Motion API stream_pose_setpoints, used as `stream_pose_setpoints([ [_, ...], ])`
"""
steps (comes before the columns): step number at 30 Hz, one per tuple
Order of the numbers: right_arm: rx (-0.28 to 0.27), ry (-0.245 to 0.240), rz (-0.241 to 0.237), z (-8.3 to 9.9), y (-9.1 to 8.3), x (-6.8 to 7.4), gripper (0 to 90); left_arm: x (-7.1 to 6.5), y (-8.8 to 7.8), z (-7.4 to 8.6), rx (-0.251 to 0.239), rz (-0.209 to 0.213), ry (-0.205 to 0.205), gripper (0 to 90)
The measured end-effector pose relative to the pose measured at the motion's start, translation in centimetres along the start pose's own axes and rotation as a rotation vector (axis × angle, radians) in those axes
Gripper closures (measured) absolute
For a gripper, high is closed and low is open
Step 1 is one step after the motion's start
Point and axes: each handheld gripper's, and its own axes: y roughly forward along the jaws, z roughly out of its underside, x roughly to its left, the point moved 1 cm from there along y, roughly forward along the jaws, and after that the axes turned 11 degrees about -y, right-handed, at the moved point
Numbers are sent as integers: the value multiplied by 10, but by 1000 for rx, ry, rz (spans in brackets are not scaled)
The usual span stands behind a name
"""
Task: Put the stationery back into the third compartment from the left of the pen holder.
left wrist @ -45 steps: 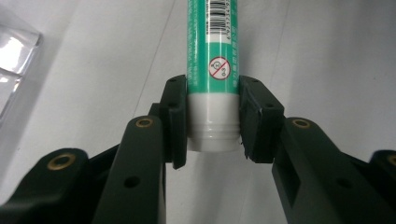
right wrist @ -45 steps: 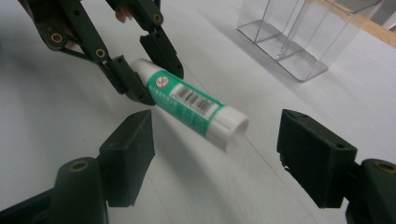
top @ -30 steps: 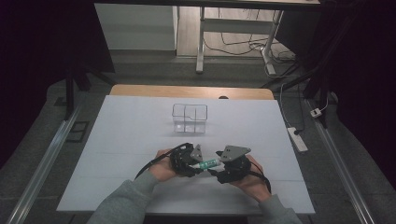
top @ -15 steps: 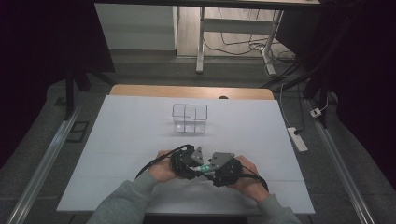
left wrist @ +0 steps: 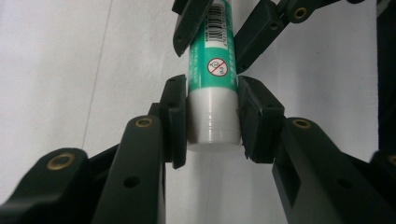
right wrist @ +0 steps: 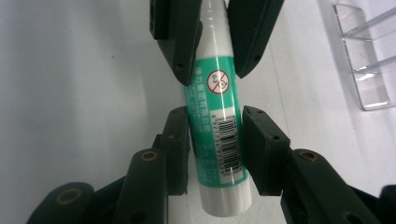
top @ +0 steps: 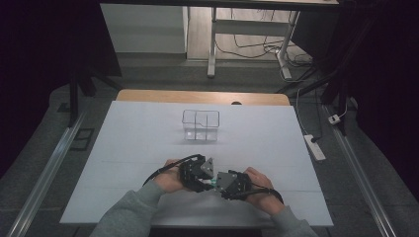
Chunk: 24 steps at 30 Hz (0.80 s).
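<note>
Both of your hand-held grippers are clamped on the same green-and-white glue stick (left wrist: 213, 88), held between them just above the surface (top: 123, 148) near its front edge. Your left hand-held gripper (left wrist: 212, 119) pinches the white cap end; your right hand-held gripper (right wrist: 215, 140) squeezes the green body over the barcode. The cap looks seated, with no gap showing, so the pull-apart seems yet to come. Farther back, near the middle, the clear divided box (top: 200, 125) stands with nothing visible in it.
</note>
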Motion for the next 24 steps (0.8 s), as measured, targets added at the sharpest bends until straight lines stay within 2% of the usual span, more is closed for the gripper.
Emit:
stream_pose_setpoints([
  [1, -4, -15, 1, 1, 0, -1, 640, 2, -2, 0, -8, -10, 7, 630],
  [2, -7, -12, 0, 1, 0, -1, 649, 3, -4, 0, -32, -10, -14, 615],
  [3, -9, 10, -5, 2, -1, -2, 652, 5, -7, 1, -52, -17, -25, 596],
  [5, -21, 39, 3, 5, -3, -5, 654, 8, -13, 3, -98, -37, -56, 467],
  [7, -45, 69, 9, 10, -5, -9, 654, 12, -19, 7, -145, -44, -78, 390],
  [9, -87, 132, 17, 14, -8, -11, 654, 15, -23, 11, -187, -54, -112, 341],
  [11, -124, 180, 31, 17, -11, -14, 654, 19, -27, 17, -223, -59, -143, 330],
  [15, -181, 243, 50, 22, -15, -18, 654, 22, -32, 28, -280, -74, -185, 318],
  [19, -236, 308, 47, 26, -16, -21, 653, 23, -35, 37, -331, -80, -226, 311],
  [24, -246, 341, 62, 29, -16, -23, 654, 25, -37, 44, -378, -89, -262, 310],
])
